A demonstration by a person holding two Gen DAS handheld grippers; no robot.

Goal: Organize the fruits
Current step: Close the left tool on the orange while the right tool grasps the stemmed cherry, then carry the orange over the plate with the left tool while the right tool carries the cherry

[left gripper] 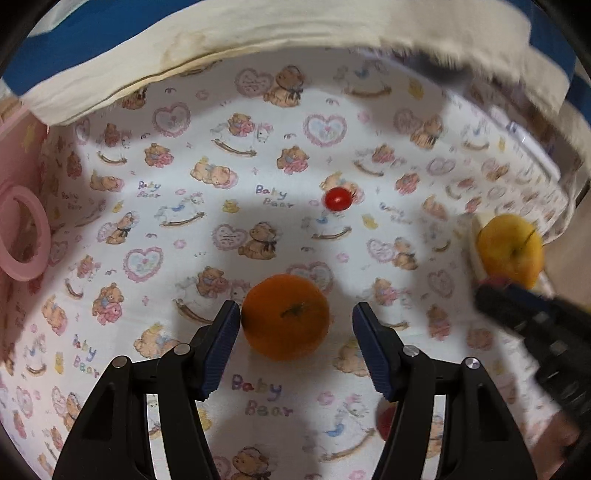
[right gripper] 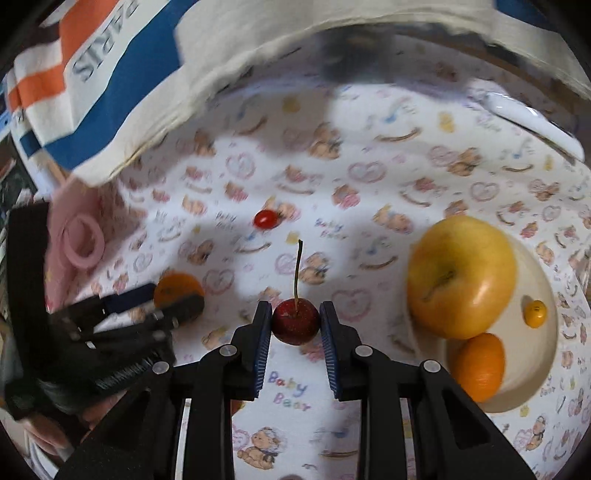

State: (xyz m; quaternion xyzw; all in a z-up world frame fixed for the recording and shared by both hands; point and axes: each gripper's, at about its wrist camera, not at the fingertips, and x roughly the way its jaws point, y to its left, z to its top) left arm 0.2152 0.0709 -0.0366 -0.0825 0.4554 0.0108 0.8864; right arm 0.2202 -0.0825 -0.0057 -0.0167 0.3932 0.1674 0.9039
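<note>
In the left wrist view an orange tangerine [left gripper: 286,317] lies on the bear-print cloth between the fingers of my left gripper [left gripper: 295,314]. That gripper is open: its left pad is at the fruit's skin and its right pad stands apart. My right gripper [right gripper: 295,323] is shut on a dark red cherry [right gripper: 295,321] whose stem points up. To its right a white plate [right gripper: 532,365] holds a yellow apple [right gripper: 461,275], a small orange [right gripper: 480,367] and a tiny yellow tomato [right gripper: 535,313]. A red cherry tomato [left gripper: 337,199] lies loose further back on the cloth.
A cream cloth [left gripper: 258,33] over a blue, orange and white fabric [right gripper: 92,66] borders the far side. A pink ring [left gripper: 22,232] lies at the left. A red fruit [left gripper: 384,421] shows partly behind my left gripper's right finger. The cloth's edge drops off at the right.
</note>
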